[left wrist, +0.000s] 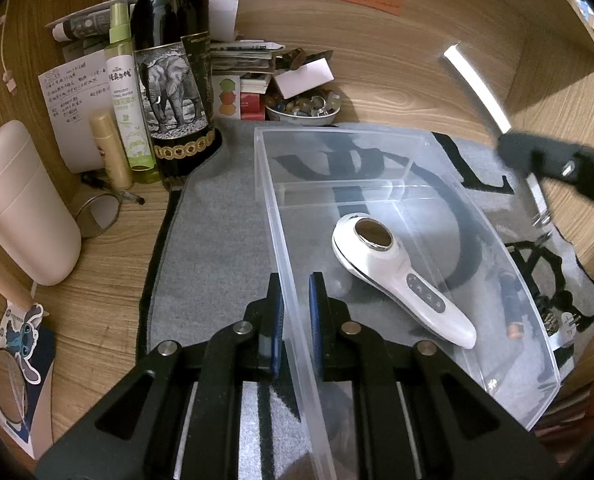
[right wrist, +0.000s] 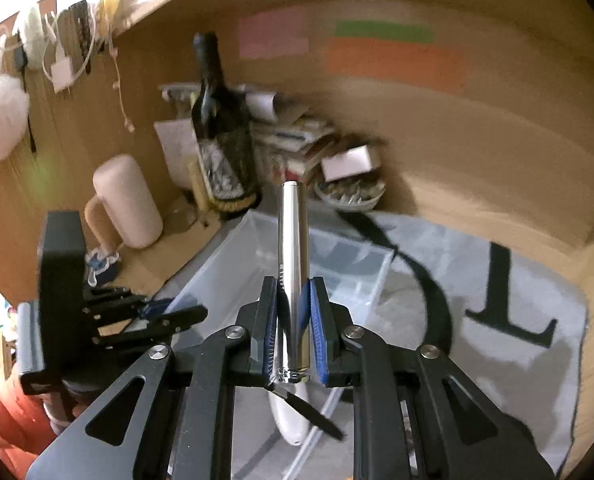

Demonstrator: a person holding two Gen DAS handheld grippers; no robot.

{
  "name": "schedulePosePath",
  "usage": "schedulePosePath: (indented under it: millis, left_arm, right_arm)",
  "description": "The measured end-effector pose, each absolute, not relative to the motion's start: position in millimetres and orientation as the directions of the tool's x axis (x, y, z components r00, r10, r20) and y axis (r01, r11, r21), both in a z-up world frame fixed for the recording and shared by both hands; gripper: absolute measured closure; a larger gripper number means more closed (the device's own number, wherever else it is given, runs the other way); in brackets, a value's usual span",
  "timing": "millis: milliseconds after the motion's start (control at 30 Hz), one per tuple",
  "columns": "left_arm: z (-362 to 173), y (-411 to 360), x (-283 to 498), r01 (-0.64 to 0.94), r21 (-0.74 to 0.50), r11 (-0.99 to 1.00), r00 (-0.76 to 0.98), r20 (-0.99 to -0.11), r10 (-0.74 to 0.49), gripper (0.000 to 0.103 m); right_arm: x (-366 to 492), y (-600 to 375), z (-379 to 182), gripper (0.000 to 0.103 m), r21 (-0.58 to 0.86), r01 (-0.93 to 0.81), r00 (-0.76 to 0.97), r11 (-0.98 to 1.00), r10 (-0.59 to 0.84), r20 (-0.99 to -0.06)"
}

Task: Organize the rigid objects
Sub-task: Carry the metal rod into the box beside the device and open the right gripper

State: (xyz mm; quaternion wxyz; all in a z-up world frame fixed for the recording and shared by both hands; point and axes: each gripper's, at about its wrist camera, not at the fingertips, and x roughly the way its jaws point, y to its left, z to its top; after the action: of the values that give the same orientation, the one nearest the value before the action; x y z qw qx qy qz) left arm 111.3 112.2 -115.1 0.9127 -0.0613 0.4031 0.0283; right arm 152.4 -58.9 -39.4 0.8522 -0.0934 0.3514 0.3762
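Note:
A clear plastic bin [left wrist: 377, 148] sits on a grey mat [left wrist: 209, 248]. A white handheld device [left wrist: 401, 276] with a round metal head lies inside it. My left gripper [left wrist: 296, 288] is shut on the bin's left wall. My right gripper [right wrist: 293, 300] is shut on a shiny metal cylinder [right wrist: 294, 248] and holds it above the bin [right wrist: 233, 268]; the white device's end [right wrist: 291, 420] shows below it. The right gripper appears blurred at the right edge of the left wrist view [left wrist: 557, 164]. A black item [left wrist: 537, 280] lies on the mat right of the bin.
A dark wine bottle [left wrist: 173, 80], a green spray bottle [left wrist: 127, 92], a yellow tube [left wrist: 111, 148] and a pink jug [left wrist: 21, 208] stand at left. A bowl of stones [left wrist: 303, 106] and stacked papers [left wrist: 249, 56] sit behind the bin. Wooden walls enclose the desk.

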Motion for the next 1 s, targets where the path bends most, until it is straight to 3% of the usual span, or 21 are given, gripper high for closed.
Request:
schedulePosePath:
  millis: [633, 1000]
  left_arm:
    - [-115, 109, 112, -0.098, -0.083, 0.992, 0.674, -0.739, 0.005, 0.091]
    - [-115, 109, 112, -0.097, -0.082, 0.992, 0.674, -0.739, 0.005, 0.091]
  right_arm:
    - [147, -10, -109, 0.088, 0.109, -0.776, 0.258, 0.621, 0.47, -0.844]
    - [140, -13, -105, 0.088, 0.044, -0.772, 0.315, 0.634, 0.442, -0.84]
